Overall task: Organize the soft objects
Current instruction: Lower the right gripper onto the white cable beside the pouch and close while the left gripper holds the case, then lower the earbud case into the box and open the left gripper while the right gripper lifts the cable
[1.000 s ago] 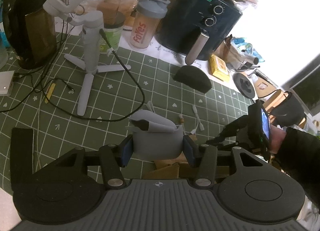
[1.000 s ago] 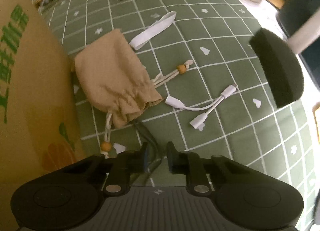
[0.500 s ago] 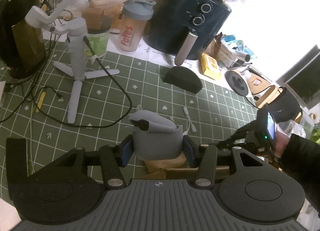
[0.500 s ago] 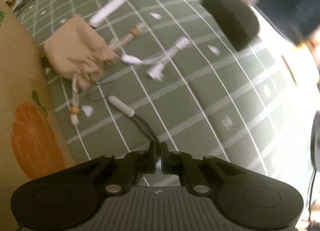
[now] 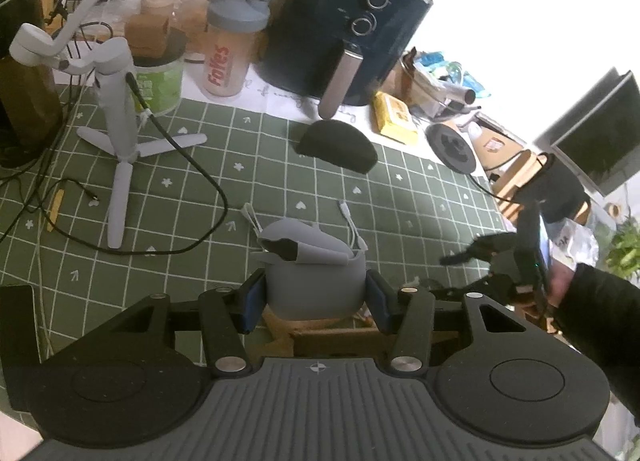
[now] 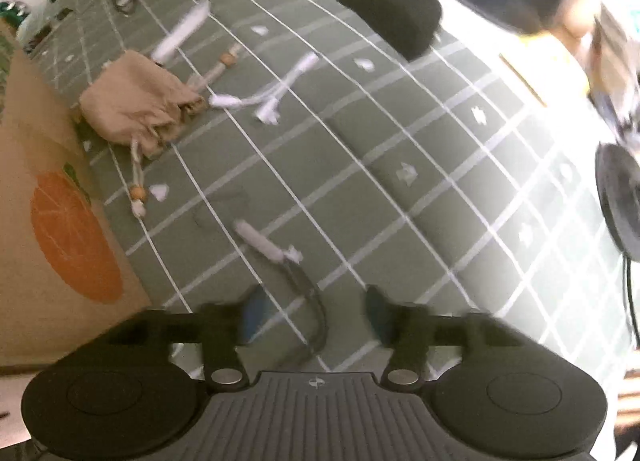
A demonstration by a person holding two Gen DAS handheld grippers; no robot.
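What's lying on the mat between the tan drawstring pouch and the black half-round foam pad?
In the right wrist view, a white split adapter cable lies on the green grid mat between the tan drawstring pouch and the black half-round foam pad.

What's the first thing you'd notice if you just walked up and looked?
Probably the soft grey pouch squeezed in the left tool, right at the front over the green grid-patterned mat. Next, the tan drawstring bag lying on the mat beside a cardboard box with an orange printed on it, while the right tool is opening, gripping nothing.
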